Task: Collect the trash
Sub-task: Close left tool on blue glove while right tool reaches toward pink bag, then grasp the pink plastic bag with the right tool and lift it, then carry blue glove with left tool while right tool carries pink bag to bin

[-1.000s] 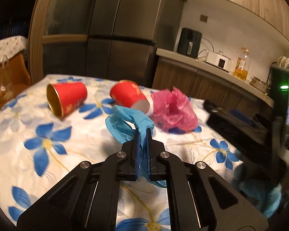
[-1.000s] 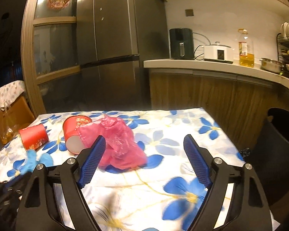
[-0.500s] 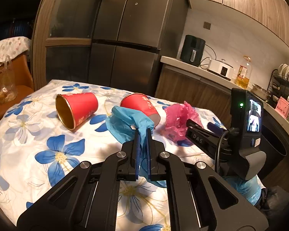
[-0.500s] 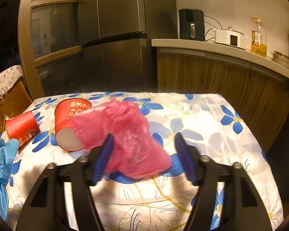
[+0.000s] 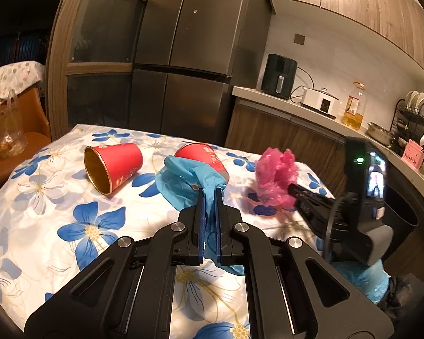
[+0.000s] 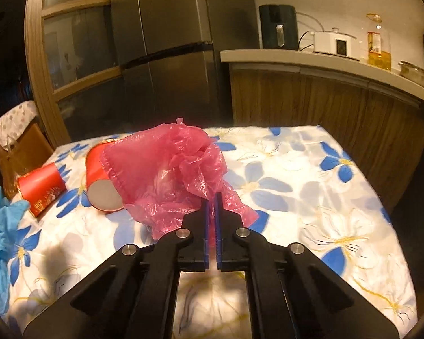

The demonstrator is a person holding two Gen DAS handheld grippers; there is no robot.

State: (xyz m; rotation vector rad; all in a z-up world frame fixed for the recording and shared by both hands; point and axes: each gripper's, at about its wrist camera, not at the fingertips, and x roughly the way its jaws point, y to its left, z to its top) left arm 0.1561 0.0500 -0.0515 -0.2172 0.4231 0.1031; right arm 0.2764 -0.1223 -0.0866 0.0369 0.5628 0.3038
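My left gripper [image 5: 209, 195] is shut on a crumpled blue glove [image 5: 183, 180] and holds it above the flowered tablecloth [image 5: 70, 214]. My right gripper [image 6: 211, 197] is shut on a pink plastic bag [image 6: 166, 175], which also shows in the left wrist view [image 5: 274, 178] at the tip of the right gripper. Two red paper cups lie on their sides: one with a gold inside at the left [image 5: 113, 169], one behind the glove [image 5: 203, 155]. Both cups show in the right wrist view [image 6: 41, 189] [image 6: 99, 175].
A black bin [image 5: 404, 209] stands at the table's right edge. A kitchen counter [image 5: 311, 113] with appliances runs behind, next to a steel fridge [image 5: 183, 56]. An orange chair [image 5: 11, 130] with a bag stands at the left.
My right gripper moved in over the pink bag and closed on it. My left gripper stayed shut on the blue glove and rose a little.
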